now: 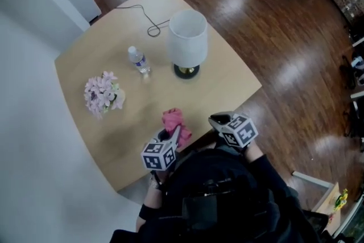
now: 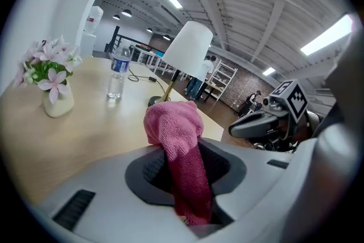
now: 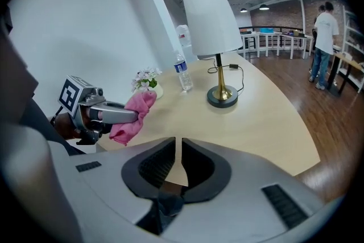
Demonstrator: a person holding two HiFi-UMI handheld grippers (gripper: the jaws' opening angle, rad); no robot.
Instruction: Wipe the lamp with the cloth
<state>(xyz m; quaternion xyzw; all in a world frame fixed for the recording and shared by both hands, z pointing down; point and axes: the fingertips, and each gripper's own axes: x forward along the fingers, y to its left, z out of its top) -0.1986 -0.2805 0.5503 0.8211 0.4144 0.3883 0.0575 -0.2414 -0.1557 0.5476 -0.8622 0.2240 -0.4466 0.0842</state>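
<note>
The lamp (image 1: 187, 37), with a white shade and a brass base, stands on the far part of the round wooden table (image 1: 216, 94). It also shows in the left gripper view as the lamp (image 2: 189, 51) and in the right gripper view as the lamp (image 3: 211, 20). My left gripper (image 1: 173, 132) is shut on a pink cloth (image 1: 173, 120) and holds it above the table's near edge. The cloth (image 2: 176, 134) hangs bunched between the jaws, well short of the lamp. My right gripper (image 1: 215, 120) hovers at the near edge to the right, shut with nothing in it (image 3: 179, 165).
A water bottle (image 1: 139, 60) stands left of the lamp. A small vase of pink flowers (image 1: 102, 93) sits further left. The lamp's black cord (image 1: 145, 23) trails to the far edge. Wooden floor surrounds the table, and people stand far off (image 3: 325, 42).
</note>
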